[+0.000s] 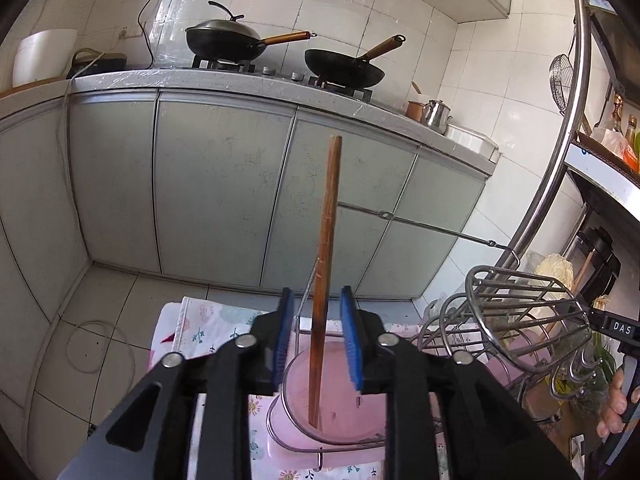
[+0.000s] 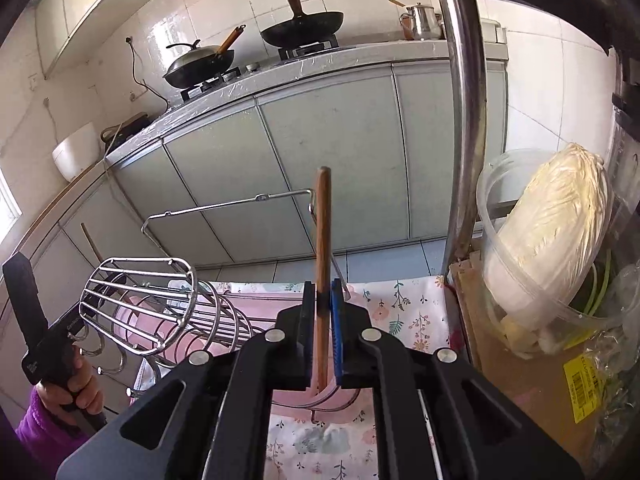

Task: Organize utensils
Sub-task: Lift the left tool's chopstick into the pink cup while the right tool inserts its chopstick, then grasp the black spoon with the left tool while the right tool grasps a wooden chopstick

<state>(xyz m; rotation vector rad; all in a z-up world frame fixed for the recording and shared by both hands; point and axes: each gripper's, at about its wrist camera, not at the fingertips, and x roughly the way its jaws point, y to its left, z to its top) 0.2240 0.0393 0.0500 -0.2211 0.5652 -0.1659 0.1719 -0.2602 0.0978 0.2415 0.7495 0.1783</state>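
In the left wrist view a wooden chopstick [image 1: 326, 256] stands nearly upright between the blue pads of my left gripper [image 1: 317, 304]. The jaws are open, with a gap on both sides of the stick. Its lower end rests in the pink tray [image 1: 340, 412] under the wire dish rack. The rack's wire utensil basket [image 1: 520, 312] lies to the right. In the right wrist view my right gripper [image 2: 322, 300] is shut on a second wooden chopstick [image 2: 322, 224], held upright over the pink tray [image 2: 292, 398]. The utensil basket [image 2: 136, 300] sits to its left.
A floral cloth [image 2: 400, 308] covers the table. A cabbage in a clear tub [image 2: 548, 248] and a steel shelf post [image 2: 464, 140] stand at the right. The rack's thin wire bar [image 1: 400, 219] crosses behind the chopstick. Cabinets and a stove with woks [image 1: 344, 70] are beyond.
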